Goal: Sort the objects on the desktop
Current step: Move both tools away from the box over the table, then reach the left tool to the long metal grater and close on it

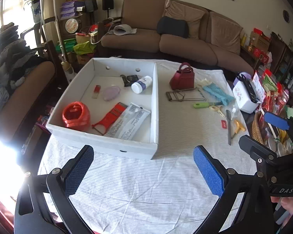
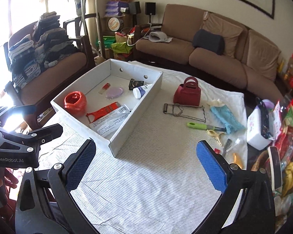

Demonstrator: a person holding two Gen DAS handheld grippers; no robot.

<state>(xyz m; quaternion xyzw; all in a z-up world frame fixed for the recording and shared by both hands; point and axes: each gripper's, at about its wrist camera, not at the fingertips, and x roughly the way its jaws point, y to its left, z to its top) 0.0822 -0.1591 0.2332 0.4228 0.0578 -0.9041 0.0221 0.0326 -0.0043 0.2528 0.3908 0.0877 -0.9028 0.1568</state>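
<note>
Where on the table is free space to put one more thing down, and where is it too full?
Bare cloth lies in front of the white box, between both open tools, left and right. A second free strip runs between the box's right wall and the metal opener. It is crowded at the right edge, around the blue cloth and snack bags.

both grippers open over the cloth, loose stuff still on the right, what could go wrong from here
1. The cloth is wrinkled and loose; dragging an item may bunch it and shift the others.
2. The peeler, scissors and blue fabric lie touching or overlapping, so a grab at one may catch another.
3. The wire tool lies flat and thin against the red bag; the right gripper could slip off it or knock the bag over.
</note>
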